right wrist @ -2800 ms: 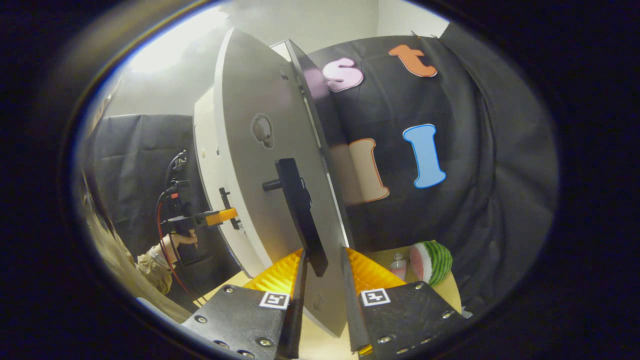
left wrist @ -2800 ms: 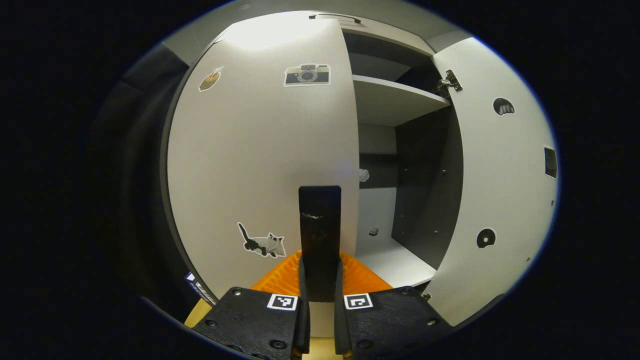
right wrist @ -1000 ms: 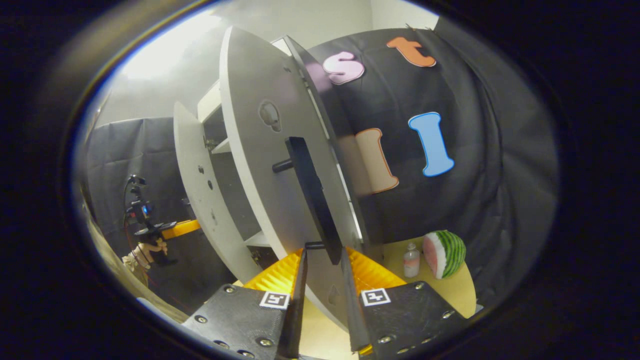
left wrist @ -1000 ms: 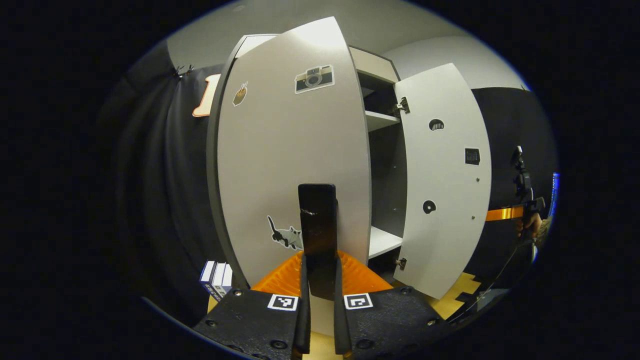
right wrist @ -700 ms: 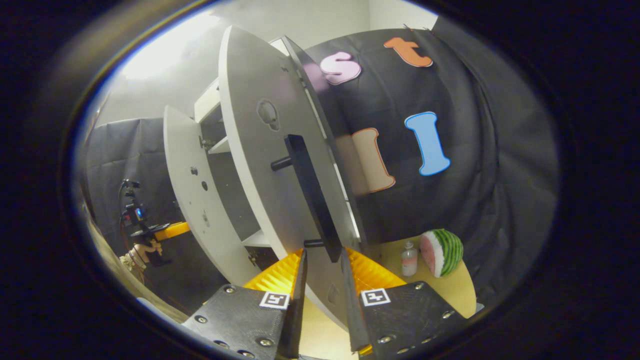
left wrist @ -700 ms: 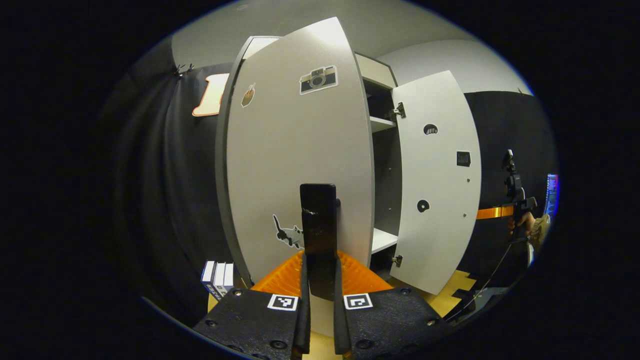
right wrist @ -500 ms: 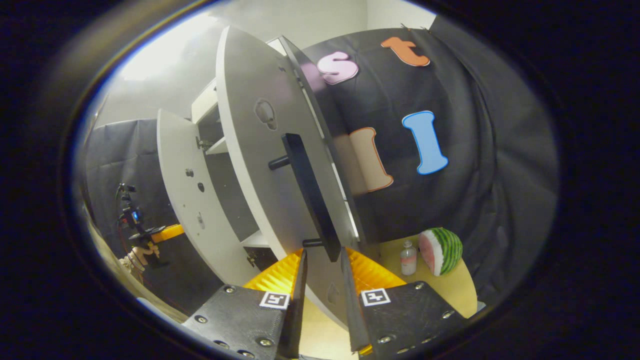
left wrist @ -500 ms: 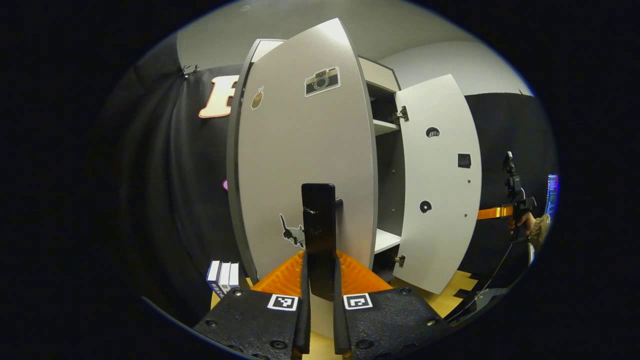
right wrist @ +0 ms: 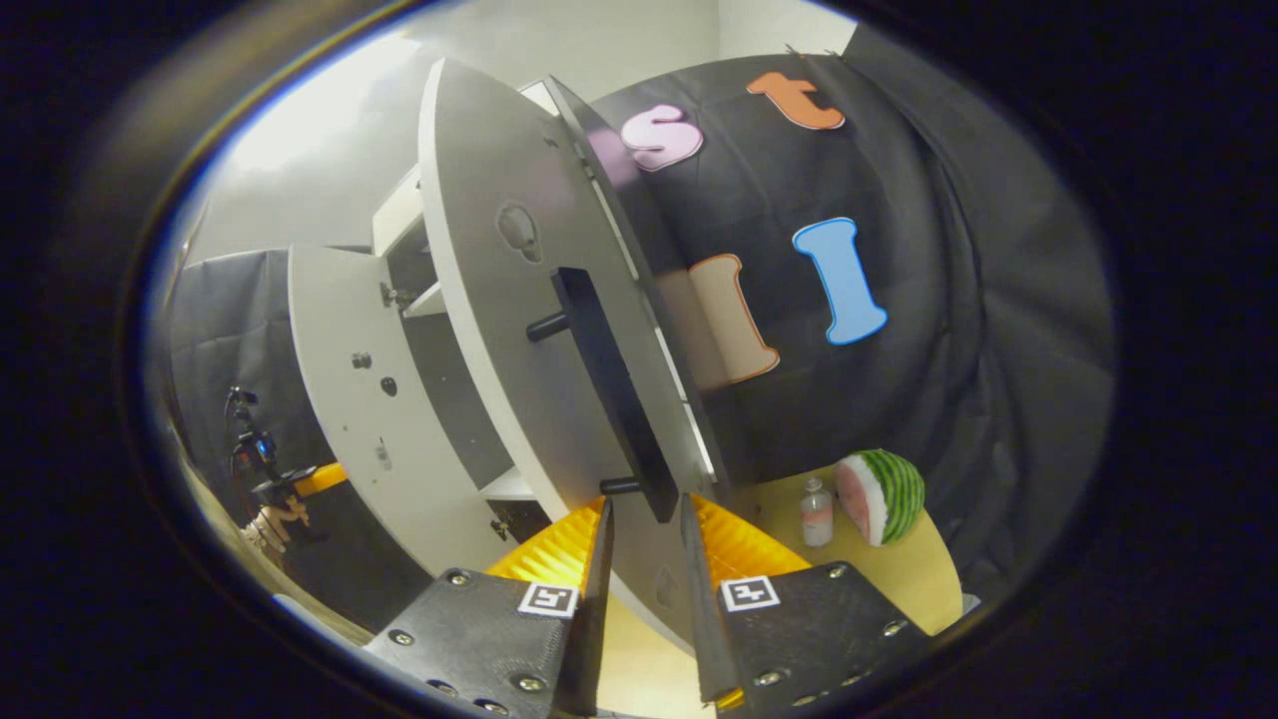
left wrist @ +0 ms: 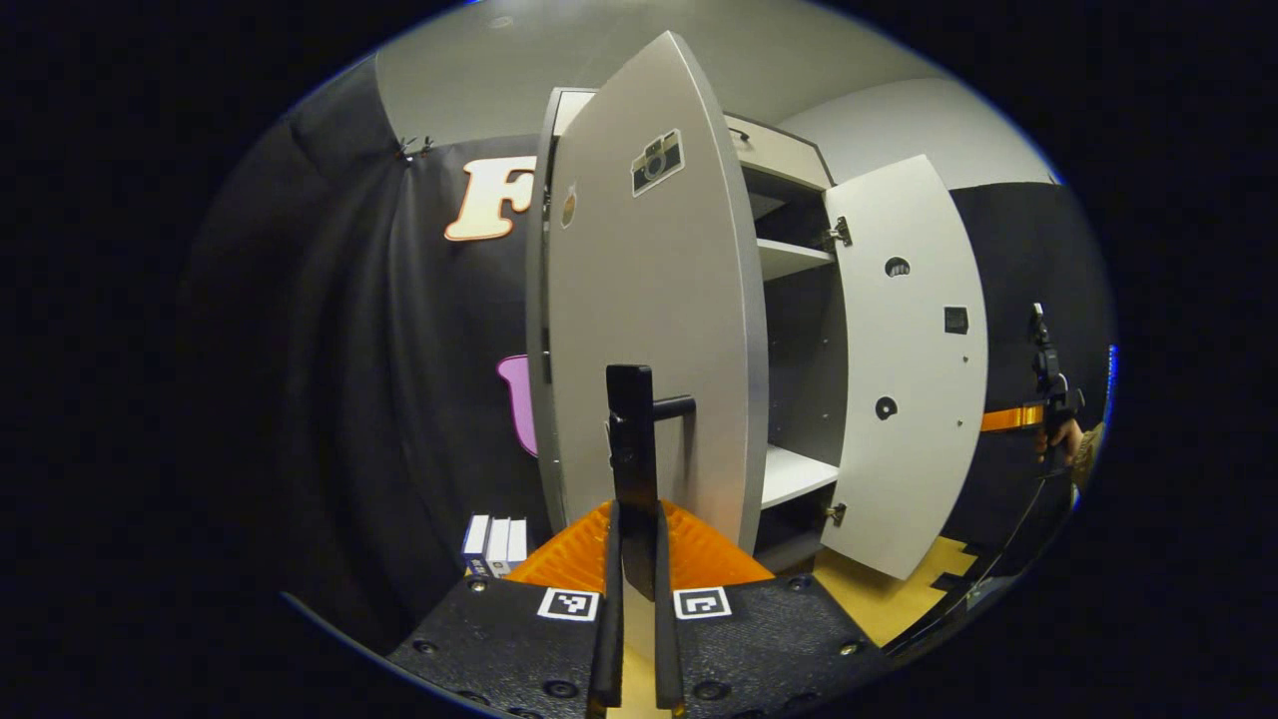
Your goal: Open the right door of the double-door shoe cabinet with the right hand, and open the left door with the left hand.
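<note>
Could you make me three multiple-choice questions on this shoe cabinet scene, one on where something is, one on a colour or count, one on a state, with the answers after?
1. Where does the half watermelon lie?
A. on a cabinet shelf
B. on the yellow floor beside a small bottle
C. on top of the cabinet

2. What colour is the handle on the left door?
A. black
B. white
C. orange

3. How do the two doors stand?
A. both closed
B. right one closed
C. both swung open

Answers:
1 B, the right gripper view shows the melon on the floor next to the bottle.
2 A, the bar between the left gripper fingers is black.
3 C, the left gripper view shows the left door and the right door both turned out, with shelves bare between them.
</note>
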`<state>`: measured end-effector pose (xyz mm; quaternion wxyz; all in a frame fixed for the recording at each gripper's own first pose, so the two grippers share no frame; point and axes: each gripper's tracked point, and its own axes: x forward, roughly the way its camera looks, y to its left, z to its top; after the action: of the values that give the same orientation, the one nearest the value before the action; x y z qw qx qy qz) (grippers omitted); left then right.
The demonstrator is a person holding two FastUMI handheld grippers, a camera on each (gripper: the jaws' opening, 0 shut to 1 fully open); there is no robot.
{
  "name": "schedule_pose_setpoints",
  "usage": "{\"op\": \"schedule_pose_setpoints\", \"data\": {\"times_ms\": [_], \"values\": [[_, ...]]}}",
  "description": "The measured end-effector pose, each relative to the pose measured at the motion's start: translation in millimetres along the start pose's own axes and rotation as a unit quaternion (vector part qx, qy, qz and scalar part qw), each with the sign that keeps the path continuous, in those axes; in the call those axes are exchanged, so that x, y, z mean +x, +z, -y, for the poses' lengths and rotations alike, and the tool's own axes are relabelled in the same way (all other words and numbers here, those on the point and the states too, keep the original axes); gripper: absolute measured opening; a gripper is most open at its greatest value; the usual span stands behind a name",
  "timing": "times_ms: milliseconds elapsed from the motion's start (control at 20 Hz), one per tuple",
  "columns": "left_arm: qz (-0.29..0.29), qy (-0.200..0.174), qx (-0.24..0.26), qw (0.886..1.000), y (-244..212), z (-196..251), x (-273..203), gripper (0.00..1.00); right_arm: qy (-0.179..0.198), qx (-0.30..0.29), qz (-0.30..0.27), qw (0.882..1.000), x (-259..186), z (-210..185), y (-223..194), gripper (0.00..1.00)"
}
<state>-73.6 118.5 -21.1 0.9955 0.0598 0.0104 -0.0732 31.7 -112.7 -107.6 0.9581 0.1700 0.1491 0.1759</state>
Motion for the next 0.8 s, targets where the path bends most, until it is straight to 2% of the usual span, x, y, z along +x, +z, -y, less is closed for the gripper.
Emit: {"op": "schedule_pose_setpoints", "data": {"times_ms": [50,150,200,500,550,600,700,800], "values": [[0.0,0.018,0.0,1.0,-0.9,-10.3,-3.4,0.09,0.0,0.0,-0.001,1.0,1.5,0.5,0.0,0.3],[0.0,0.05,-0.01,0.999,-1.3,-32.5,-5.9,0.07,0.001,-0.001,-0.001,1.0,3.0,1.3,0.4,0.3],[-0.001,0.066,-0.013,0.998,-2.2,-43.4,-7.5,0.03,0.002,0.0,-0.002,1.0,3.0,1.0,0.4,0.37],[0.004,0.049,0.002,0.999,-2.9,-47.6,-8.3,0.01,0.005,0.005,-0.002,1.0,4.1,-0.4,0.2,0.37],[0.006,0.047,-0.005,0.999,-2.8,-45.9,-8.8,0.03,0.003,0.003,-0.003,1.0,3.8,0.7,0.3,0.3],[0.01,0.043,-0.017,0.999,-1.7,-43.9,-8.7,0.01,0.001,0.0,-0.003,1.0,3.9,2.1,0.9,0.3],[0.013,0.044,-0.022,0.999,-1.7,-44.2,-9.6,0.0,0.002,-0.002,-0.005,1.0,3.8,0.7,-0.1,0.29],[0.013,0.051,-0.006,0.999,-3.4,-47.2,-9.9,0.01,0.001,-0.003,-0.005,1.0,4.1,1.3,1.3,0.3]]}}
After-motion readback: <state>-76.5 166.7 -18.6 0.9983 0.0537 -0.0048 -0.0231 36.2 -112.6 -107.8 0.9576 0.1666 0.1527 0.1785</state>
